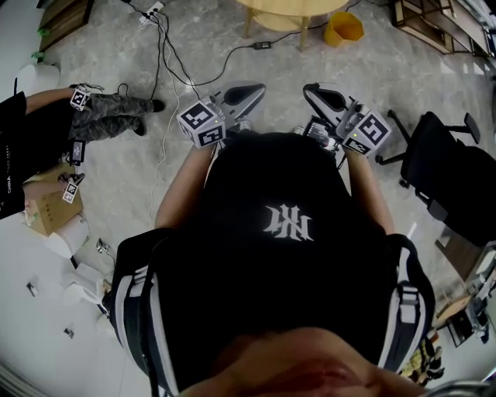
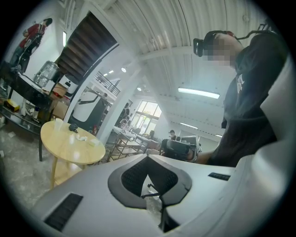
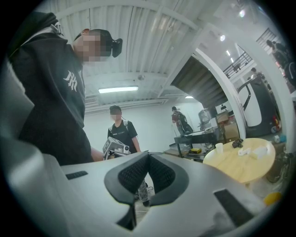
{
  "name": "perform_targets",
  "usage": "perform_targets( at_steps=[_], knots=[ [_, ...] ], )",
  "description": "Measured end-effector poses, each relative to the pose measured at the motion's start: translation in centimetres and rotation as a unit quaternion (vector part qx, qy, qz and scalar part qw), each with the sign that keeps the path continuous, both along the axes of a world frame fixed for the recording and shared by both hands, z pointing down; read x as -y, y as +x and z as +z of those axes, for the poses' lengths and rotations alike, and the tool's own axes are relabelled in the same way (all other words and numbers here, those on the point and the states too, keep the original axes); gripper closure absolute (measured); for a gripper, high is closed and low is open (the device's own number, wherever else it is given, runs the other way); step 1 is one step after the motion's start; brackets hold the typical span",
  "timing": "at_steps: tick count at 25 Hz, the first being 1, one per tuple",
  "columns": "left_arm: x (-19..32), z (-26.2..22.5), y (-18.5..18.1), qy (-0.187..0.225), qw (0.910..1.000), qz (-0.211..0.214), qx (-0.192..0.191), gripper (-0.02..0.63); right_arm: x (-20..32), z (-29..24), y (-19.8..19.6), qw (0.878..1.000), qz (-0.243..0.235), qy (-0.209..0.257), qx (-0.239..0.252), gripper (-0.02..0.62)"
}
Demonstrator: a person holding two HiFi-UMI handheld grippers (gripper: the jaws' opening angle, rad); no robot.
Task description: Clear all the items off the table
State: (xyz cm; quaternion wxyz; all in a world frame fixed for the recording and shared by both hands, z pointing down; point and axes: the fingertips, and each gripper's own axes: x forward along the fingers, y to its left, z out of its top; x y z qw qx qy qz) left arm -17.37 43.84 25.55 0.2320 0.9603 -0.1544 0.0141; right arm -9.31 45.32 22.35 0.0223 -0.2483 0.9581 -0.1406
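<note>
The person is holding both grippers level at chest height. The left gripper (image 2: 148,158) and the right gripper (image 3: 148,154) are both sitting with jaws shut together, nothing between them. Well beyond them, the round wooden table (image 2: 69,150) is standing, carrying a white cup (image 2: 58,125), a small dark object (image 2: 73,127) and white scraps (image 2: 83,137).

The bench (image 1: 288,8) stood ahead of the left hand-held gripper (image 1: 260,88) and the right hand-held gripper (image 1: 308,88), well apart from both. On it stood a cup (image 2: 58,125), with small items (image 2: 83,137) beside it. A bin (image 1: 343,29) sat on the floor just right of the bench, and an office chair (image 1: 446,167) stood nearer, at the far right.
</note>
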Motion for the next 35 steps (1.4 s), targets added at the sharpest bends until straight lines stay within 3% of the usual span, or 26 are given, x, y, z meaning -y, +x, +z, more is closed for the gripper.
perform_targets(
  at_steps=[10, 14, 17, 26, 35],
  knots=[
    [0.2, -0.1, -0.6, 0.004, 1.0000, -0.008, 0.002, 0.594, -0.1, -0.2, 0.1, 1.000, 0.003, 0.006, -0.002, 0.592],
    [0.0, -0.3, -0.2, 0.009, 0.9999, -0.007, 0.006, 0.594, -0.4, -0.6, 0.9, 0.999, 0.006, 0.027, -0.025, 0.592],
    [0.1, -0.6, 0.9, 0.015, 0.9998, -0.008, 0.012, 0.594, -0.6, -1.1, 2.2, 0.998, 0.002, 0.050, -0.047, 0.592],
    [1.1, -2.3, 5.5, 0.042, 0.9974, -0.048, 0.034, 0.594, 0.2, -3.3, 8.5, 0.996, -0.005, 0.084, -0.043, 0.592],
    [3.5, -4.8, 7.1, 0.071, 0.9933, -0.074, 0.052, 0.594, 3.2, -4.1, 11.8, 0.994, -0.002, 0.102, -0.042, 0.592]
  ],
)
